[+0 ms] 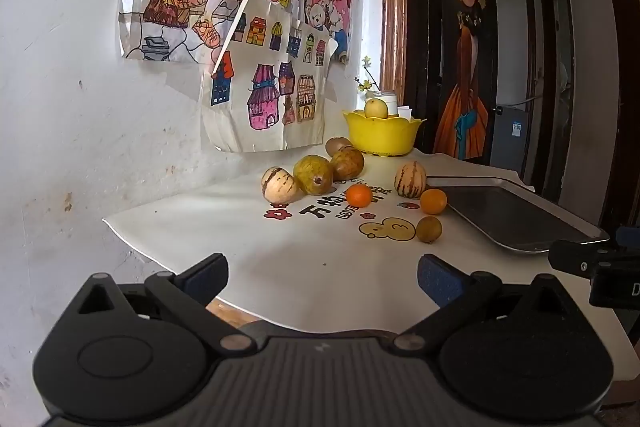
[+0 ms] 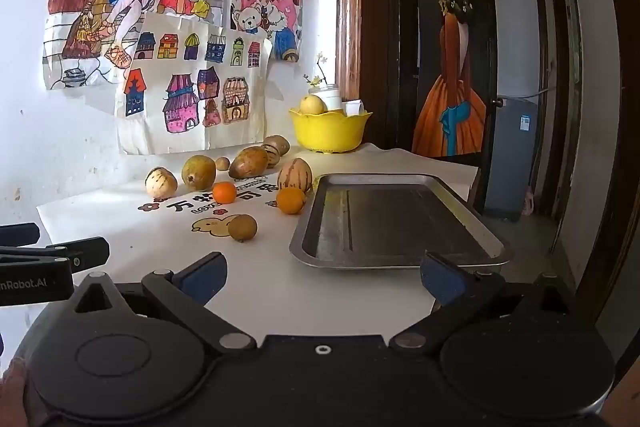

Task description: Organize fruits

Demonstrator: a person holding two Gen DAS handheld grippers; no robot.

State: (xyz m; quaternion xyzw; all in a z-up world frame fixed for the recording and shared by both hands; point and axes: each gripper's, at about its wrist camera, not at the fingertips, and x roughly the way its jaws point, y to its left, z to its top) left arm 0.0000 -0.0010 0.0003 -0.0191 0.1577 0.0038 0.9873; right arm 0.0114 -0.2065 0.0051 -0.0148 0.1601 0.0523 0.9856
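A yellow bowl [image 2: 329,131] stands at the table's far edge, about twelve o'clock, holding one pale yellow fruit [image 2: 312,104]; whatever else is inside is hidden by its rim. A metal tray [image 2: 394,223] at one o'clock holds nothing. Loose fruit lies at eleven o'clock on the white tablecloth [image 2: 256,291]: two oranges [image 2: 224,192], striped melons [image 2: 295,175], greenish pears [image 2: 198,171] (small brown ones behind are hard to identify). The left gripper [image 1: 323,279] and right gripper [image 2: 323,277] have fingers spread wide, holding nothing.
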